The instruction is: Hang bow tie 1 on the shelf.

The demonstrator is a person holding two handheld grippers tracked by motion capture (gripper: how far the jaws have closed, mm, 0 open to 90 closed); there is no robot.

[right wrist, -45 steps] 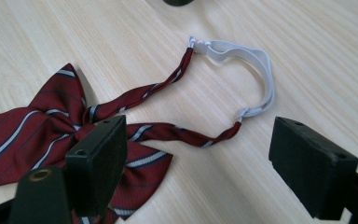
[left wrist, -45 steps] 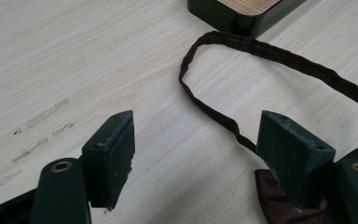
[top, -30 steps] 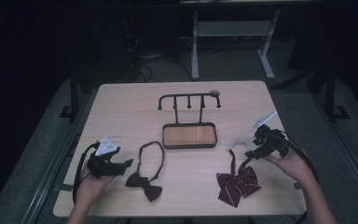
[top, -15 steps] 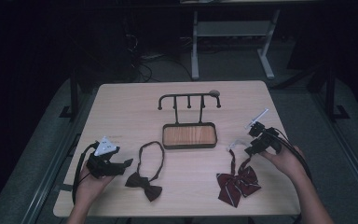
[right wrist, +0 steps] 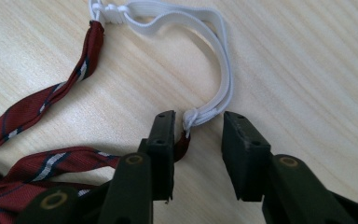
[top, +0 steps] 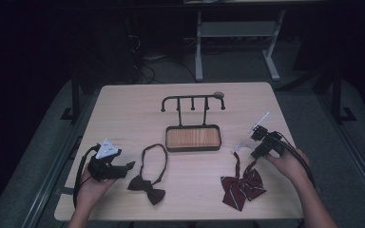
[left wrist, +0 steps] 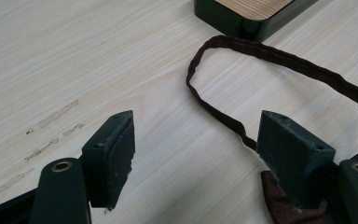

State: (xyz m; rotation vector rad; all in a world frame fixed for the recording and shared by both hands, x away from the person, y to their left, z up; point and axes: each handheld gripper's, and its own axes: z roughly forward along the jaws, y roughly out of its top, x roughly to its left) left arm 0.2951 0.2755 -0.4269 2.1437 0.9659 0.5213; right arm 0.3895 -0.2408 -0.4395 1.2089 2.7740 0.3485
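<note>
A red striped bow tie (top: 242, 185) (right wrist: 37, 168) lies at the table's front right, its strap ending in a white elastic loop (top: 239, 147) (right wrist: 214, 56). My right gripper (top: 253, 153) (right wrist: 198, 130) is low over the spot where the elastic knots onto the red strap. Its jaws have just been closing with the knot between them, but a gap still shows, so it is open. A dark bow tie (top: 147, 187) with a looped strap (left wrist: 214, 107) lies front left. Beside it my left gripper (top: 123, 168) (left wrist: 198, 140) rests wide open, one jaw over the tie's edge.
A black hook stand (top: 192, 102) rises from a wooden tray base (top: 192, 137) (left wrist: 256, 14) at the table's middle. The light wooden table (top: 123, 109) has bare wood behind and beside the stand. A metal frame stands on the dark floor beyond.
The right gripper has sunk a little toward the white elastic and its jaws have narrowed around the knot. The left gripper and both ties have not moved.
</note>
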